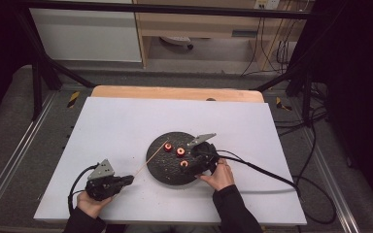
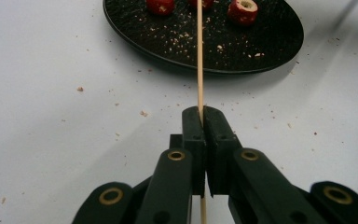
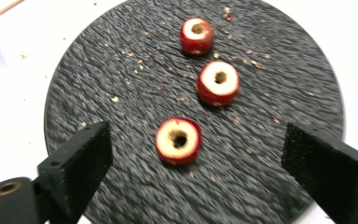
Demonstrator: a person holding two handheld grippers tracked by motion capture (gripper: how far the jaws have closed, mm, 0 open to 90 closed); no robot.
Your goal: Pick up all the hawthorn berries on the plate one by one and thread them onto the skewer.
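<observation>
Red-skinned, pale-fleshed cored fruit piece (image 3: pixel 178 140) lies on the black textured plate (image 3: pixel 98 74), nearest of three, between the right gripper's (image 3: pixel 193 161) wide-apart jaws, untouched. Advice: centre the jaws, close gently on the rind; the flesh looks soft. Bore must face the thin wooden skewer (image 2: pixel 199 60), clamped tight in the left gripper (image 2: pixel 202 116) over the white tabletop (image 1: pixel 111 121). Crumbs litter the plate.

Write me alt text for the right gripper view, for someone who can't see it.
Three cored red fruit pieces sit in a diagonal line on a round black textured plate, their pale cut faces and centre holes facing up. The right gripper has its two black jaws spread wide on either side of the nearest piece, not touching it. A thin wooden skewer pokes in at top left.
</observation>
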